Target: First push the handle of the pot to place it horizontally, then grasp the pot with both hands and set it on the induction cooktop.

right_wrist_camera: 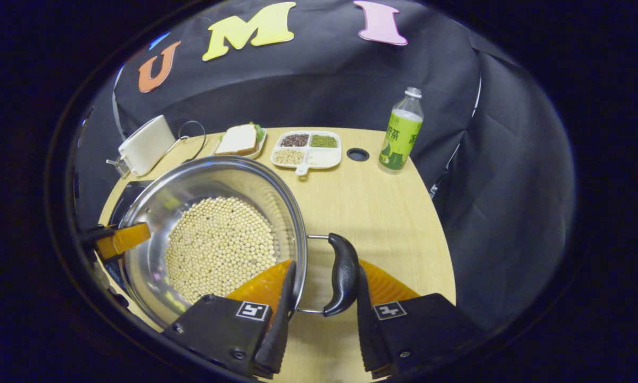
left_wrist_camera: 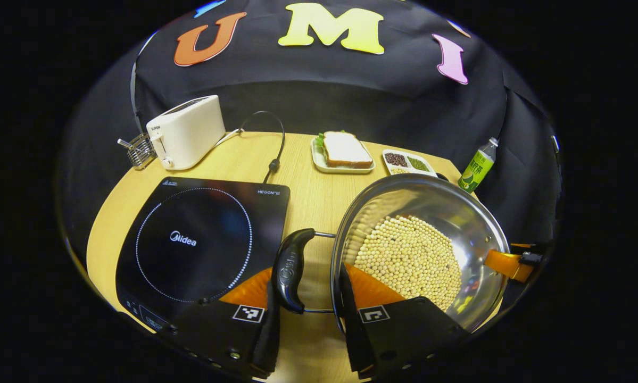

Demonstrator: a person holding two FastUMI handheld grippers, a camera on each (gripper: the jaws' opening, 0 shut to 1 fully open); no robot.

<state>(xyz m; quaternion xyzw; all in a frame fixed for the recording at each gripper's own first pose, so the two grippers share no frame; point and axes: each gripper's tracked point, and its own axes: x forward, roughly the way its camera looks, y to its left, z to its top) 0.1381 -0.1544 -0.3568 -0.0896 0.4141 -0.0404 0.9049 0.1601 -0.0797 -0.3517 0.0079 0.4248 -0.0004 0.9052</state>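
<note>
Two handles: I see one black handle (left_wrist_camera: 292, 268) on the pot's cooktop side and one black handle (right_wrist_camera: 341, 274) on its far side, so the handle-to-handle axis runs across the desk, side to side.
Pot: my steel pot (left_wrist_camera: 457, 213), filled with pale beans (left_wrist_camera: 409, 258), sits on the desk (left_wrist_camera: 308, 186) just beside the cooktop (left_wrist_camera: 196, 239), not on it.
Left hand-held gripper (left_wrist_camera: 308, 314): I hold it low, pointing forward; its jaws are spread and straddle the near handle and rim, one finger touching the handle, the other inside the pot wall. Not clamped that I can see.
Right hand-held gripper (right_wrist_camera: 321, 314): same pose on the opposite side; jaws spread, one finger at the rim, the other just beside the handle. I cannot tell if both press.
Far side: each view shows the other hand-held gripper at the opposite rim.
Back of desk: toaster (left_wrist_camera: 185, 133) with its cord, a sandwich on a plate (left_wrist_camera: 344, 151), a divided tray of grains (right_wrist_camera: 308, 149), a green bottle (right_wrist_camera: 400, 135).
</note>
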